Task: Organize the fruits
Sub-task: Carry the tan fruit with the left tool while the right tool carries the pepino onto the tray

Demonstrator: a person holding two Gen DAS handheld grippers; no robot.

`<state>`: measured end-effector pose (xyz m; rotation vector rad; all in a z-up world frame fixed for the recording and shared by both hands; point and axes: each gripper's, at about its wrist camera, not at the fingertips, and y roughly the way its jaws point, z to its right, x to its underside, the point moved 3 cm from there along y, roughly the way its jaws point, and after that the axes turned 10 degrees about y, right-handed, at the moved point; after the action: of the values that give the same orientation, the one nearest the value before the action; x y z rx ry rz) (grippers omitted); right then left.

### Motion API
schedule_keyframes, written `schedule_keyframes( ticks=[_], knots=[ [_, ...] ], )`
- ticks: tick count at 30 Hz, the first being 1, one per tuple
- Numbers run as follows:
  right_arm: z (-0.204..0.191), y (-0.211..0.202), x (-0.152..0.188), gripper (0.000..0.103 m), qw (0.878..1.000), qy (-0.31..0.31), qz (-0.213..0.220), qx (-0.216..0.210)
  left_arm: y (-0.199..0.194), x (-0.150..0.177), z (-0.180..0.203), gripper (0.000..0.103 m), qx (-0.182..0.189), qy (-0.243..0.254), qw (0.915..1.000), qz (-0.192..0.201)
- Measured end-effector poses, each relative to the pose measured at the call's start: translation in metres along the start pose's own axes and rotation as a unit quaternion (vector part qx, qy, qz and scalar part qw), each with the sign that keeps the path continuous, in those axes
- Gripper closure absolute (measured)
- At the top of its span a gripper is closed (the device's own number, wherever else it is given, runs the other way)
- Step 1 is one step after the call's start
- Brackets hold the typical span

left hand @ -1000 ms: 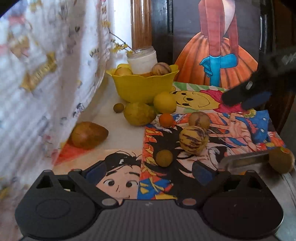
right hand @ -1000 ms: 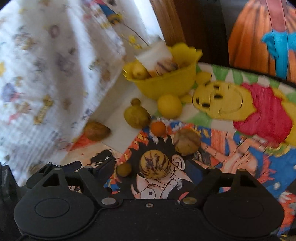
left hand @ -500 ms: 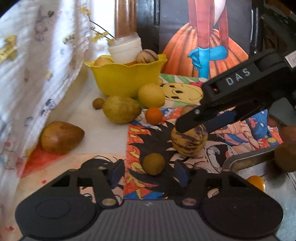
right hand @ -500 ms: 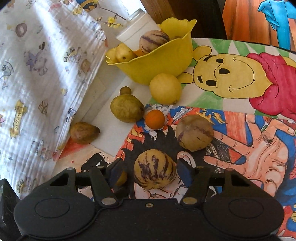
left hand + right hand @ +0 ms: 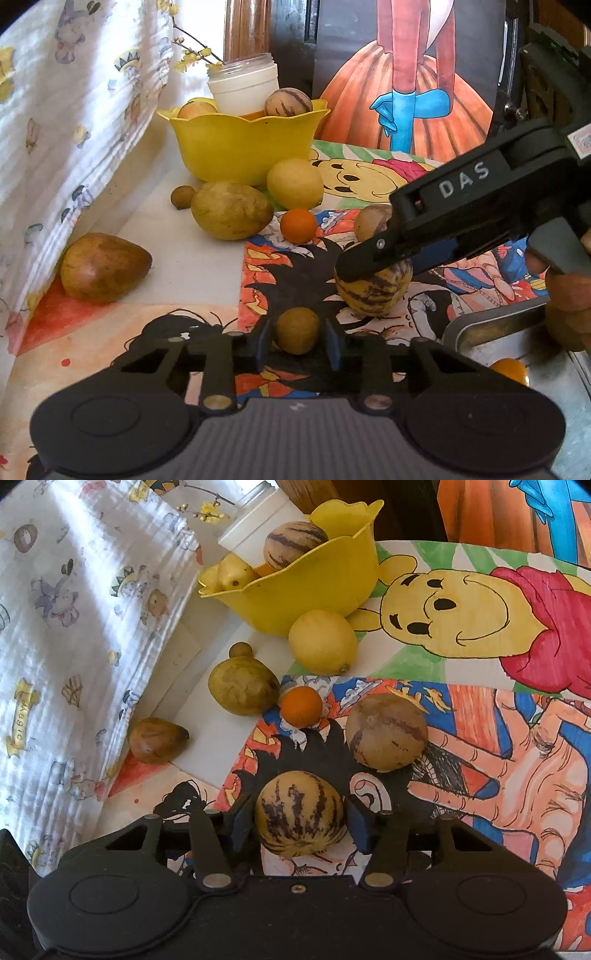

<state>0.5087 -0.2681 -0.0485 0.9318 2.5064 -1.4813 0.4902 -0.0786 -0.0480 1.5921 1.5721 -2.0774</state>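
My left gripper [image 5: 297, 341] is open, its jaws on either side of a small brown round fruit [image 5: 297, 329] on the table, small gaps on both sides. My right gripper [image 5: 300, 825] is open around a yellow purple-striped melon-like fruit [image 5: 300, 821], pads close to its sides. That fruit [image 5: 371, 291] shows in the left wrist view under the right gripper's black finger. A yellow bowl [image 5: 243, 144] at the back holds a striped fruit [image 5: 288, 103], a yellow fruit and a white jar [image 5: 243, 88].
Loose on the table: a lemon [image 5: 294, 183], a greenish-yellow fruit [image 5: 231, 209], a small orange [image 5: 298, 226], a tan striped fruit [image 5: 386, 733], a brown pear-shaped fruit [image 5: 103, 267]. A metal tray [image 5: 491, 332] with an orange fruit lies right. A patterned cloth hangs left.
Both grippers moved forward and down. The small brown fruit now sits between the left jaws, and the striped fruit sits deeper between the right jaws. Both jaw pairs have narrowed.
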Motion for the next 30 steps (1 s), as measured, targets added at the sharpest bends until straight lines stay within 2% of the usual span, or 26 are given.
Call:
schedule_keyframes(
  ticks=[4,7,12,21,30],
  knots=[
    [0.000,0.000,-0.001,0.049,1.000,0.006,0.001,0.000,0.000,0.000,-0.001,0.074,0.002,-0.004,1.0000,-0.002],
    [-0.001,-0.004,0.000,0.050,1.000,0.005,0.002,-0.002,-0.001,0.000,-0.003,0.075,0.004,-0.026,0.9996,-0.006],
    [-0.005,-0.026,0.009,0.050,1.000,-0.002,0.015,-0.023,-0.013,0.001,-0.005,0.075,-0.007,-0.052,0.9986,-0.011],
    [-0.013,-0.099,0.030,0.050,0.997,-0.035,0.048,-0.048,-0.059,-0.006,0.015,0.075,-0.015,-0.064,0.9978,0.004],
    [0.009,-0.179,0.063,0.050,0.995,-0.048,0.082,-0.037,-0.108,-0.020,0.059,0.075,-0.013,-0.046,0.9986,0.023]
  ],
)
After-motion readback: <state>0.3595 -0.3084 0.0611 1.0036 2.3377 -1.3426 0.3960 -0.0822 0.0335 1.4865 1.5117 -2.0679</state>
